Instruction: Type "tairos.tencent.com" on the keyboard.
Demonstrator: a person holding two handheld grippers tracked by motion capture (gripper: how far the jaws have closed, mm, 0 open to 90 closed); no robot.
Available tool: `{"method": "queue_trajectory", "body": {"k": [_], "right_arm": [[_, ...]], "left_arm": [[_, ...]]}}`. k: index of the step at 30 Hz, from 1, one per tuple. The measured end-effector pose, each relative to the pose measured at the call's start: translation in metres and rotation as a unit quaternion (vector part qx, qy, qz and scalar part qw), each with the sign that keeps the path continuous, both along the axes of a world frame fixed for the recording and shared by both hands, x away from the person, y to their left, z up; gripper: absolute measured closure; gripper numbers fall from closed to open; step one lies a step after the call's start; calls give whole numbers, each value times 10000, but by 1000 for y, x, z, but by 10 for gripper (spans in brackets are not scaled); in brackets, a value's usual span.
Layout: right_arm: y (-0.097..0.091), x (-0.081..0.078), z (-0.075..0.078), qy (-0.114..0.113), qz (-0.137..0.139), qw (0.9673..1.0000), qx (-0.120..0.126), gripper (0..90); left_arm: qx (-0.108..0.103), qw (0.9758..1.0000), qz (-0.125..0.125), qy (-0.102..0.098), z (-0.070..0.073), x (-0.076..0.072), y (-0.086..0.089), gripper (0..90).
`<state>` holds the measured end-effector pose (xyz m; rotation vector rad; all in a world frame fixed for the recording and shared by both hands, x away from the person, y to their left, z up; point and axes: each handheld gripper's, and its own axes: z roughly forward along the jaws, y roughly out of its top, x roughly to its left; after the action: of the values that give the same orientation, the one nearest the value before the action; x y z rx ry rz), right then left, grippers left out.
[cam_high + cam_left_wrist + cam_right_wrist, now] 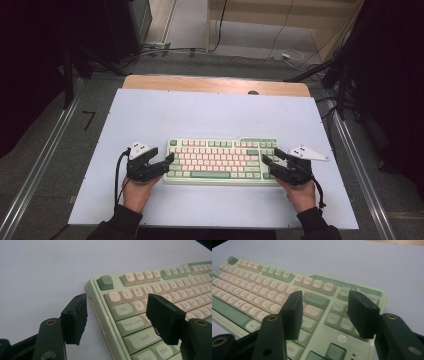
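Green-and-cream keyboard (pixel 222 161), long axis across the table, keys upward.

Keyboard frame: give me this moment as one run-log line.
scene: keyboard on white table | left gripper: open, straddling its left edge | right gripper: open, over its right end | held: nothing

We see the keyboard (pixel 222 161) lying on the table (pixel 210 112), with our left gripper (pixel 168 161) at its left end and our right gripper (pixel 269 158) at its right.
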<state>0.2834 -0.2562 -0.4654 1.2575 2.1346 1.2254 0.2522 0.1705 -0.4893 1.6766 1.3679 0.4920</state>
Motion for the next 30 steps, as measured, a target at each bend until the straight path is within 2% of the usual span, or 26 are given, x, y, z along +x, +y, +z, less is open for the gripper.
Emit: {"method": "queue_trajectory", "body": {"k": [2,3,4,5,7,8,10,11,12,14,15,20,26,30], "right_arm": [[8,3,0,44,107,9999,36,512],[17,6,1,89,207,9997,61,592],[17,6,1,89,207,9997,61,592],[21,7,2,79,257,9996,57,630],[30,9,3,61,370,9993,26,733],[40,11,2,88,478,9988,9,821],[45,12,2,112,542,9985,12,854],[55,13,1,162,671,9976,-22,873],[55,13,1,162,671,9976,-22,873],[70,15,-1,218,836,9962,-70,875],[70,15,-1,218,836,9962,-70,875],[93,20,-6,367,998,9942,-183,875],[107,24,-12,472,1084,9924,-337,875],[114,27,-14,537,1088,9920,-335,875]], "left_arm": [[-7,10000,-1,-11,0,0,0,351],[-8,10000,-3,-19,0,0,0,351],[-4,10000,-9,-25,0,0,0,351],[3,10000,-8,-22,0,0,0,351],[-5,10000,-11,-21,0,0,-1,352],[-6,10000,-8,-33,0,0,-1,351],[-8,10000,-9,-37,1,1,-1,351],[-3,10000,-17,-42,0,1,-1,352],[-1,10000,-29,-47,0,1,-1,352],[3,10000,-32,-44,0,2,-1,352],[5,10000,-27,-37,0,2,-1,352],[22,10000,-40,-36,0,3,-2,352],[23,10000,-48,-31,-1,3,-2,352],[45,10000,-49,-30,0,3,-3,352]]}}
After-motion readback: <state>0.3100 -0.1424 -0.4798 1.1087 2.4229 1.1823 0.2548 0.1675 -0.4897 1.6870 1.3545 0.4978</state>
